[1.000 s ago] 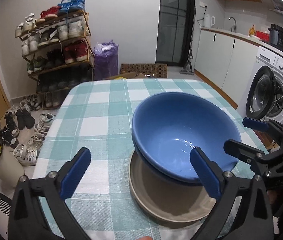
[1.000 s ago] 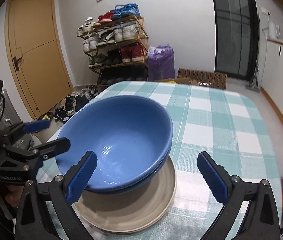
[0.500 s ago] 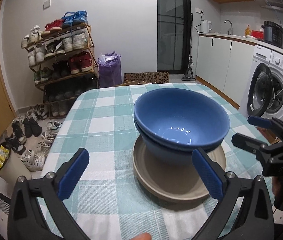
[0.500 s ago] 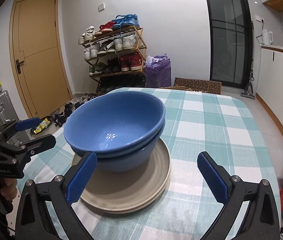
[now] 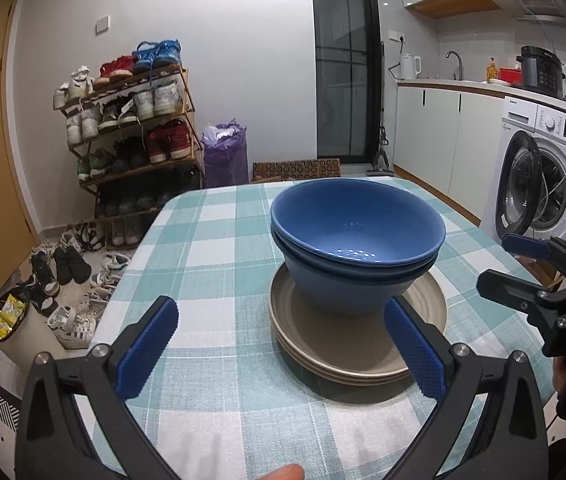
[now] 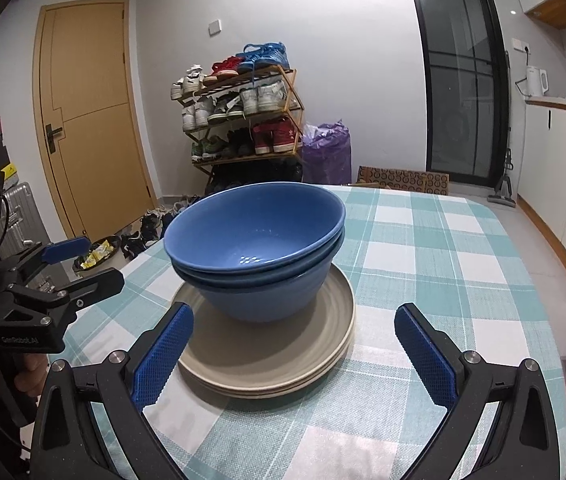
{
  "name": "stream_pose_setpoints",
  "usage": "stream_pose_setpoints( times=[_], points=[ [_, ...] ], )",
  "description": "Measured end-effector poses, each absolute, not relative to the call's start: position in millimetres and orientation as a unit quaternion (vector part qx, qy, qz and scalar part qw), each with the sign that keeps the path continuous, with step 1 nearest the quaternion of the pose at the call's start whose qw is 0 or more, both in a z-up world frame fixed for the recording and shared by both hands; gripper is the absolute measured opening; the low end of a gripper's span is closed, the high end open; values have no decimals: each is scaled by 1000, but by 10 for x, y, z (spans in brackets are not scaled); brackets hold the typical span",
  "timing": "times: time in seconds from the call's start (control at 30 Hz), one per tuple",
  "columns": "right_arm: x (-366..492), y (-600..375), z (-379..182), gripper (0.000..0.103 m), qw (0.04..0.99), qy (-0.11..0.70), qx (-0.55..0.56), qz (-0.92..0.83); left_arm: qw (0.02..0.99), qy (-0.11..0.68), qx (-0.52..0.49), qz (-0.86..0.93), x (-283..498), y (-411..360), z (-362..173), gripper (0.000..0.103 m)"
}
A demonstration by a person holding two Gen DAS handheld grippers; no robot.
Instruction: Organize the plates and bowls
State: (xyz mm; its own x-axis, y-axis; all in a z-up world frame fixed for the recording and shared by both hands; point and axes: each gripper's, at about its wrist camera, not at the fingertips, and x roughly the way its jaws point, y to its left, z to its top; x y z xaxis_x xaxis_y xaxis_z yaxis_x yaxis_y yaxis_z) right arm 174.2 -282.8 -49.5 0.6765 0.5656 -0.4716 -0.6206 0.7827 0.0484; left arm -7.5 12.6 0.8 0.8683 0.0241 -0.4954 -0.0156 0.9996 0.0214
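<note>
Two nested blue bowls [image 5: 357, 240] stand upright on a stack of beige plates [image 5: 347, 344] on the checked tablecloth. They also show in the right wrist view, bowls [image 6: 257, 240] on plates [image 6: 283, 356]. My left gripper [image 5: 281, 344] is open and empty, in front of the stack and apart from it. My right gripper [image 6: 291, 348] is open and empty, also short of the stack. Each gripper shows in the other's view: the right one [image 5: 523, 268] to the stack's right, the left one [image 6: 79, 264] to its left.
The table [image 5: 211, 240] with a teal and white checked cloth ends close at left and front. Beyond it stand a shoe rack [image 5: 131, 128], a purple bag [image 5: 225, 156], a washing machine [image 5: 543, 176] and a wooden door [image 6: 91, 112].
Both grippers have pulled back and lowered away from the bowls and plates. The stack now looks smaller and is seen more from the side. Both stay open.
</note>
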Motion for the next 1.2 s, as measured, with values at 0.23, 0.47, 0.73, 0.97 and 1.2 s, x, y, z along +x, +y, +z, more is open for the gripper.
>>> stream_pose_setpoints(
  times=[0.23, 0.47, 0.73, 0.97, 1.2],
  points=[
    [1596, -2847, -524, 102, 916, 221, -63, 328, 970, 244, 1, 13, -136, 184, -55, 103],
    [1467, -2892, -555, 102, 922, 198, -65, 326, 973, 231, -6, 15, -203, 200, -125, 103],
    [1373, -2940, -641, 102, 924, 179, -57, 333, 975, 222, -6, 27, -216, 194, -223, 103],
    [1333, -2960, -681, 102, 925, 172, -52, 336, 977, 214, 2, 25, -225, 162, -282, 103],
    [1300, -2960, -701, 102, 926, 167, -55, 335, 977, 213, 0, 17, -240, 137, -316, 103]
  ],
)
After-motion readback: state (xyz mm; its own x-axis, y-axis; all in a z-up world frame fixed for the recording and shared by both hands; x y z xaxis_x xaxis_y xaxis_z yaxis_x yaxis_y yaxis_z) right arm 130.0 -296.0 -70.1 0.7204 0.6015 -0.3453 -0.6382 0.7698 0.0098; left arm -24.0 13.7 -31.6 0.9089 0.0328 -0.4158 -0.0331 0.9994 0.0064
